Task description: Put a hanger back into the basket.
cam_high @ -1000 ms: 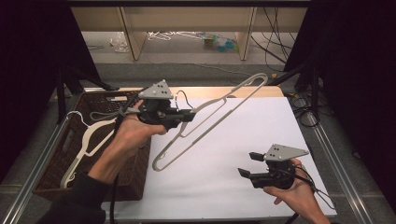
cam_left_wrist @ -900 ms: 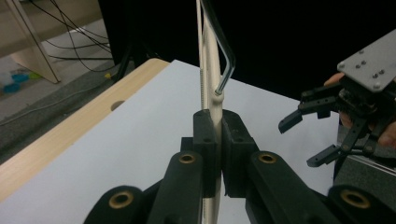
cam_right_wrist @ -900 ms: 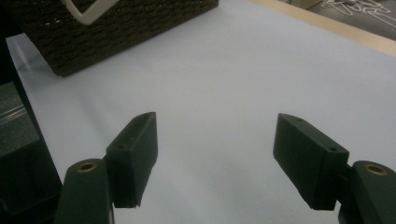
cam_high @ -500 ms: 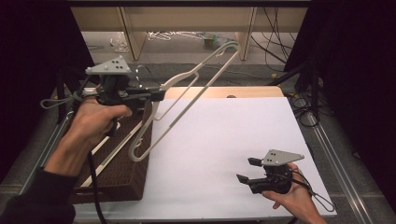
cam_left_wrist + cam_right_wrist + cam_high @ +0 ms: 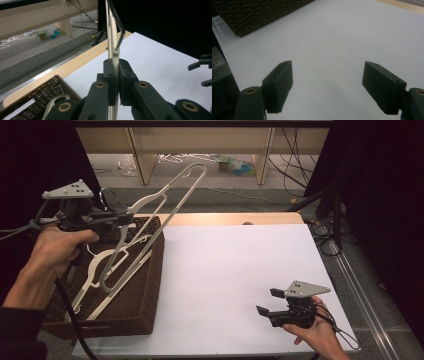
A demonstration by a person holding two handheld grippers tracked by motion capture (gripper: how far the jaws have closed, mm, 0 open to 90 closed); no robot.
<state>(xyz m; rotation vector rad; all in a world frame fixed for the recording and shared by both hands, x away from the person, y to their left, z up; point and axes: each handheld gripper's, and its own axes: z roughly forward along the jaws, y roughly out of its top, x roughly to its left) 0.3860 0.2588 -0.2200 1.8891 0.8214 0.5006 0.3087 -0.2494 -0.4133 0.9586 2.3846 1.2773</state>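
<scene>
The left gripper (image 5: 131,218) is clamping a pale hanger (image 5: 150,220), dangling it over the wicker basket (image 5: 145,290) below. The right gripper (image 5: 267,302) is hovering over the white tabletop (image 5: 225,265), its jaws having just been opening with nothing between them.

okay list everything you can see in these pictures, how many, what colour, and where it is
held hanger: one, pale beige with a metal hook, tilted in the air above the basket, clamped in the left gripper
basket: one, dark brown woven, on the table's left side
hangers in basket: at least two, white or cream, lying inside it; exact count unclear
white sheet: one, white, covering most of the tabletop
table: one, light wood edge showing beyond the sheet
floor clutter: small heap, teal and white bits plus more hangers, on the floor past the table
cables: several, black, on the floor at far right
left gripper: one, black, shut on the hanger
right gripper: one, black, jaws just been opening, nothing between them, low over the sheet at near right
</scene>
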